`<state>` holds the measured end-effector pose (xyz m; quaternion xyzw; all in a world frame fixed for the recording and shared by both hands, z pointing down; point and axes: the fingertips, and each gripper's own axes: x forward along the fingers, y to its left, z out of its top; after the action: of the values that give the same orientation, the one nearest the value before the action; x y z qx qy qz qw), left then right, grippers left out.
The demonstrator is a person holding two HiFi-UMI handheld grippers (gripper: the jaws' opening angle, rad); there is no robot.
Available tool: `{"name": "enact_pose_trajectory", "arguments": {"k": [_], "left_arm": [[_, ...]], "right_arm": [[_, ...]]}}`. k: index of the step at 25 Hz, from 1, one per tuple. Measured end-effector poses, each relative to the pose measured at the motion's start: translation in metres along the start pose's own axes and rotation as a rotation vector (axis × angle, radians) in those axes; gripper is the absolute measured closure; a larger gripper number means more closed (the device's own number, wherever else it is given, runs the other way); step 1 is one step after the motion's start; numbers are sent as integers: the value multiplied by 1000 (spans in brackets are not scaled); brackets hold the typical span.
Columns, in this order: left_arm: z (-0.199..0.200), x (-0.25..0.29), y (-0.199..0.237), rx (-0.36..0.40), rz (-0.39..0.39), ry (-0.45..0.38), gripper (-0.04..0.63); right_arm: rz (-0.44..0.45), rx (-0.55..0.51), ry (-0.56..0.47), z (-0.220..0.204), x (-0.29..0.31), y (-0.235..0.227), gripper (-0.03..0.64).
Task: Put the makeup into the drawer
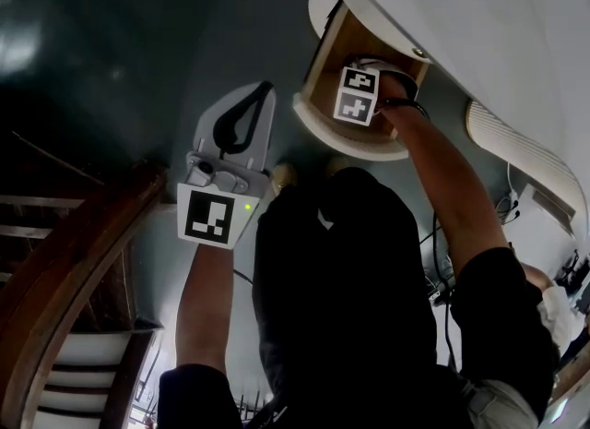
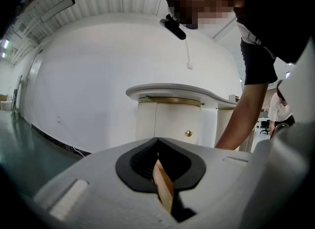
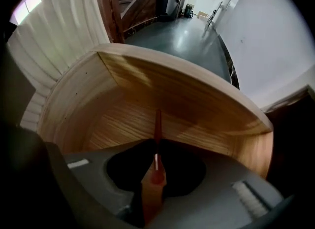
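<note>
**Dark floor (image 1: 101, 21) underfoot, one piece at the drawer (image 1: 343, 137), one held back**

Dark green floor fills the head view, with a wooden stair rail (image 1: 83, 233) at its left edge.

Nearest the person, the left gripper (image 2: 157, 144) hangs low and to the left, well apart from the drawer. Its jaws are pressed together on a tan stick (image 2: 164, 188), flat and wood-coloured, which runs back between them toward the camera. I cannot tell what kind of makeup it is. It points at the closed front of the white dresser (image 1: 479, 21), not at the opening.

Further out, the right gripper (image 3: 156, 150) reaches into the mouth of the pulled-out drawer. Its jaws are closed on a reddish pencil (image 3: 151, 191), and the thin tip pokes forward over the curved wooden inside. The pencil is clamped and above the drawer's bottom; I cannot tell whether the tip touches the wood.

The part of the drawer that the right gripper view shows is bare wood with nothing lying in it, though the gripper body hides the nearer part of the bottom.

As I judge it, the drawer is open and the first piece is at the point of release, but nothing is seen delivered yet. What remains is to let the pencil go inside, bring the tan stick across and drop it in as well, and perhaps push the drawer shut.
</note>
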<state>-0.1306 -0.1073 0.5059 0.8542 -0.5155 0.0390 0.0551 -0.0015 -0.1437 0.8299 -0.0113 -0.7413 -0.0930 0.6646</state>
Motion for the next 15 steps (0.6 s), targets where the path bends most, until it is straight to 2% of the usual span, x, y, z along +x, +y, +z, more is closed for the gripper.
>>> {"name": "enact_pose_trajectory", "arguments": {"k": [3,9,15], "left_arm": [[-1,3,1,0,-4,0,584],[5,5,-5,-5,-20,4,584],[16,0,-8,-20,-27,21,584]], "right_arm": [[9,24,-16,2,1,0,535],[-16,49,-49,3,-16,-1,535],[-70,121,-103,9,-55,-5,558]]}}
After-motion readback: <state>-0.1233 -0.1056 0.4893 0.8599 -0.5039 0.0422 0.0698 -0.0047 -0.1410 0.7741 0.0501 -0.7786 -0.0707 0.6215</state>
